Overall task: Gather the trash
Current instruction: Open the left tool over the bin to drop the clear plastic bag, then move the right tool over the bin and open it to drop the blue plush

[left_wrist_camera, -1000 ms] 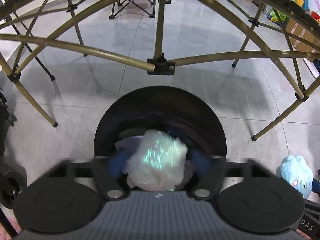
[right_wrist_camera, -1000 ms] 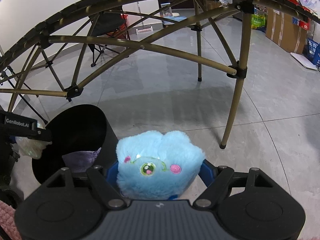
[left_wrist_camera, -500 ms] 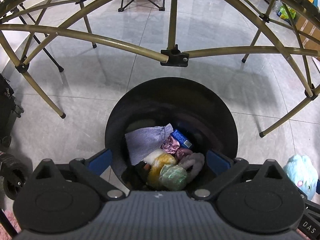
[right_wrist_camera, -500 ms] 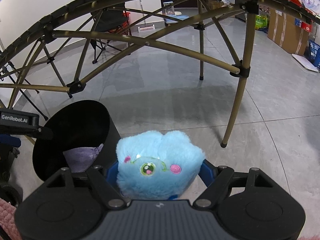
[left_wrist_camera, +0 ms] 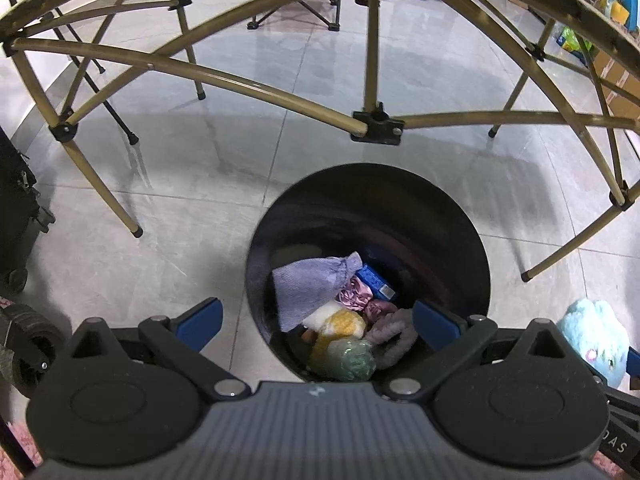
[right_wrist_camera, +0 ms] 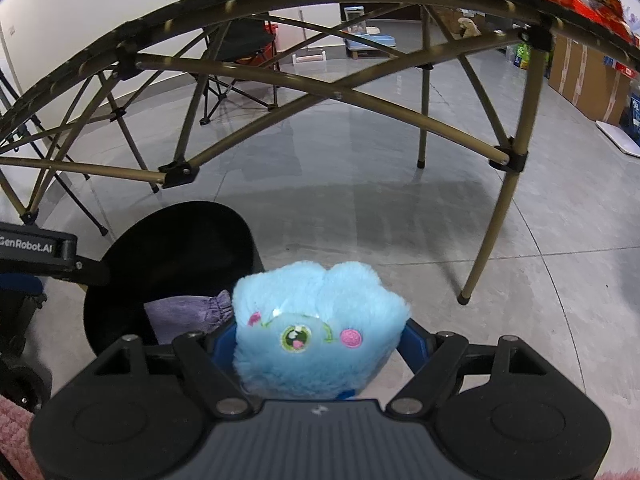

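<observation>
The left gripper (left_wrist_camera: 316,322) hangs spread wide and empty over the round black bin (left_wrist_camera: 460,216) of crumpled trash. The right gripper (right_wrist_camera: 318,340) clamps a fluffy blue plush toy (right_wrist_camera: 320,328).

bins: 1 (left_wrist_camera: 460,216) | plush toys: 1 (right_wrist_camera: 316,320) (blue) | tongs: 2

The bin (left_wrist_camera: 368,216) stands on the floor (left_wrist_camera: 200,184) just near of the table frame (left_wrist_camera: 376,126), whose legs spread to left, right and far; inside the bin a cloth (left_wrist_camera: 308,284) lies far-left, a small box (left_wrist_camera: 376,282) to its right, a crumpled ball (left_wrist_camera: 352,362) nearest; the plush toy (right_wrist_camera: 316,328) sits right of the bin, between the right gripper (right_wrist_camera: 316,354) fingers; folding chair (right_wrist_camera: 236,52) far behind
</observation>
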Tool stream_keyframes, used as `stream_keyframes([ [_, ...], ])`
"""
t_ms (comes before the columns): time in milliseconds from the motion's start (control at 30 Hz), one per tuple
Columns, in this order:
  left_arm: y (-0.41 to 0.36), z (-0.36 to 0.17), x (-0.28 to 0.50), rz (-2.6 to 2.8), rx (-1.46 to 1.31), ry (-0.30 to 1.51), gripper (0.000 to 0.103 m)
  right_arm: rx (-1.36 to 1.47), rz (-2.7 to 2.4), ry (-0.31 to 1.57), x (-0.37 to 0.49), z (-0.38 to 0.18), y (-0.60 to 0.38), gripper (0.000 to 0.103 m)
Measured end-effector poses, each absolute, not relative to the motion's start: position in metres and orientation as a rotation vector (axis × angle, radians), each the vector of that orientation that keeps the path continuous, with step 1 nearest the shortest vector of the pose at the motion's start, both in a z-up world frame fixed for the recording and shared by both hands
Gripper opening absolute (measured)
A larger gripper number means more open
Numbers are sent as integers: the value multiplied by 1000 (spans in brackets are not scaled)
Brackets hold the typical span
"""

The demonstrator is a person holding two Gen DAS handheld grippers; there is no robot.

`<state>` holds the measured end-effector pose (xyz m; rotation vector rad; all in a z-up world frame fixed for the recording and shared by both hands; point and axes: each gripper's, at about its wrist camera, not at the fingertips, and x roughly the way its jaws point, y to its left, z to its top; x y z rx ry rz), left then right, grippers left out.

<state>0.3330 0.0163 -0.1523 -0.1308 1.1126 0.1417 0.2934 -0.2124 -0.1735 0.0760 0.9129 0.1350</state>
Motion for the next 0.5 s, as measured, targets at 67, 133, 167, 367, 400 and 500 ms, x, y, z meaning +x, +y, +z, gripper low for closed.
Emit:
stream_keyframes([
  [67, 23, -151, 331, 150, -140, 1109, 103, 66, 148, 904, 295, -170, -205, 78],
  [133, 31, -150, 328, 161, -151, 1106, 103, 55, 162, 893, 295, -166, -197, 78],
  [167, 34, -150, 327, 164, -155, 1104, 103, 49, 170, 888, 296, -164, -192, 78],
  [367, 56, -146, 316, 191, -175, 1081, 103, 35, 211, 870, 301, -153, -168, 78],
  [400, 61, -146, 314, 197, -180, 1078, 103, 32, 221, 867, 302, -152, -163, 78],
  [500, 74, -145, 309, 215, -195, 1073, 103, 18, 246, 862, 304, -148, -148, 78],
])
